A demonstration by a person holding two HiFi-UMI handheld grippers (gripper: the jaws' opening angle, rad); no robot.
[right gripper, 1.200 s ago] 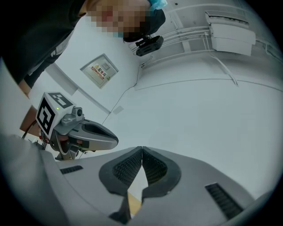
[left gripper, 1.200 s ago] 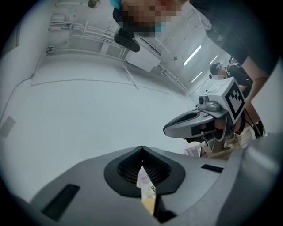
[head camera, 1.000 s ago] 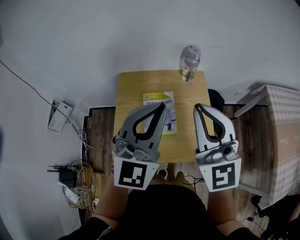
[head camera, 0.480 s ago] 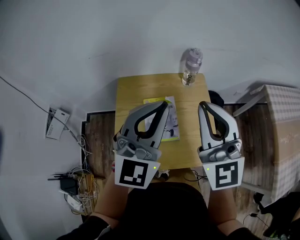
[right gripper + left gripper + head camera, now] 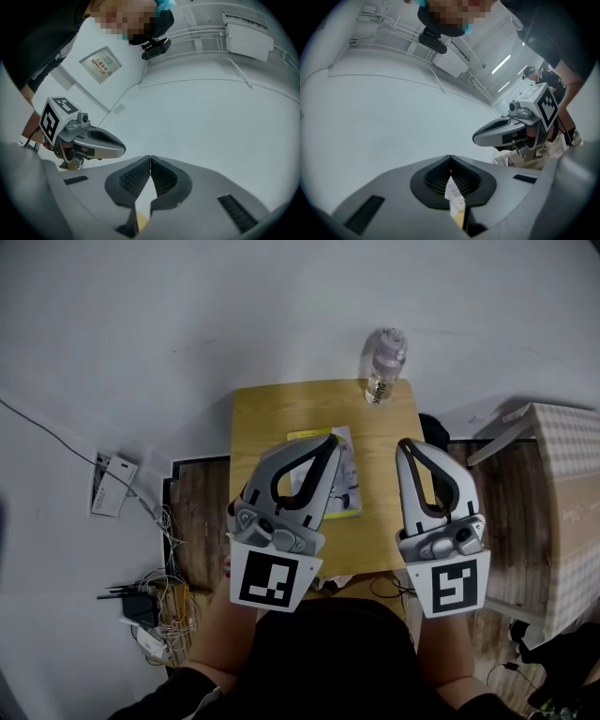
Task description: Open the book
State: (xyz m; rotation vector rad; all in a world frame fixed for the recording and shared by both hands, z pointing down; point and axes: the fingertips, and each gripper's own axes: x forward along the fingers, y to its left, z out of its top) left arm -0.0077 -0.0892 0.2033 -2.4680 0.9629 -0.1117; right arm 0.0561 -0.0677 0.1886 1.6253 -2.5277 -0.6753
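Where the book (image 5: 344, 476) lies, bare table (image 5: 380, 432) flanks its right edge

The left gripper (image 5: 450, 161) is being seen from behind along its grey jaws, which are being pressed together at their ribbed black tips, with nothing being gripped between them. Below the tips, a narrow gap is being left, and through it a pale sliver (image 5: 454, 199) above a tan patch is being glimpsed, too small to be identified. A plain white wall (image 5: 384, 122) is being faced. At the right, the right gripper (image 5: 478, 137) is being shown side-on, with its marker cube (image 5: 547, 104) being carried behind it. Overhead, light strips (image 5: 501, 63) are being shown.
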